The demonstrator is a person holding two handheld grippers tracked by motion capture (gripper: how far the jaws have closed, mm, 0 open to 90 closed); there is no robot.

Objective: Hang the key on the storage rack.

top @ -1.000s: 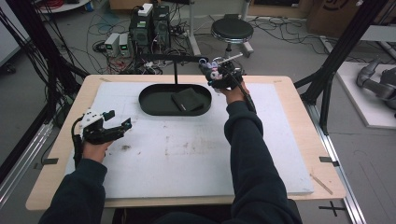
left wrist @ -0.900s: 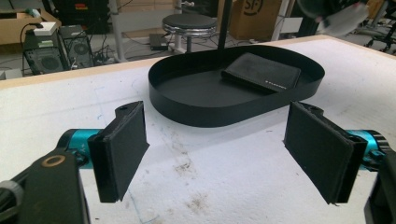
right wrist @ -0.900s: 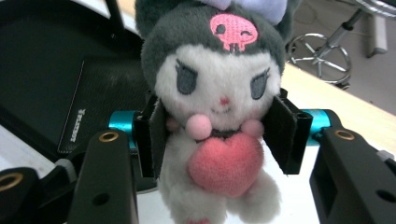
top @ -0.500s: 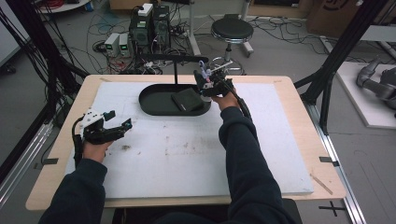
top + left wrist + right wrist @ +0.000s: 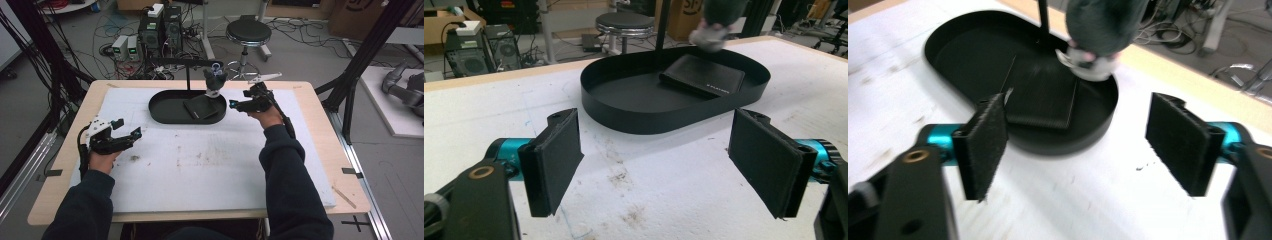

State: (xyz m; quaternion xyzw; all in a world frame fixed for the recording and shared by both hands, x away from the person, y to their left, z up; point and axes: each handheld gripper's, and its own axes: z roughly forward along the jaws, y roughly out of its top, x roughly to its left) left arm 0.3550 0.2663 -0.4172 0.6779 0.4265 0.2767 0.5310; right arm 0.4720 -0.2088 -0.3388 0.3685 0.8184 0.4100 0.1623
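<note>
A black oval tray (image 5: 161, 113) stands at the back of the white mat, with a black wallet (image 5: 200, 108) lying flat in its right half. From the tray rises a thin post (image 5: 187, 76) with a crossbar, and a small grey plush charm (image 5: 215, 83) hangs from the bar over the wallet. My right gripper (image 5: 234, 105) is just right of the tray, pointing at it. Its jaws have just been opening and stand wide apart, with nothing between them (image 5: 1080, 150). My left gripper (image 5: 129, 128) rests open on the mat, left of and nearer than the tray (image 5: 649, 125).
The tray's wall and the post with its dangling charm (image 5: 1098, 35) stand directly ahead of the right gripper. The wallet (image 5: 704, 75) lies under the charm (image 5: 716, 25). Bare stained mat lies between the hands. Beyond the table's far edge are cables, computers and a stool (image 5: 248, 32).
The right gripper let go of the plush charm, which now hangs from the bar, and drew back to the right of the tray with its jaws opened. The left gripper stayed put.
</note>
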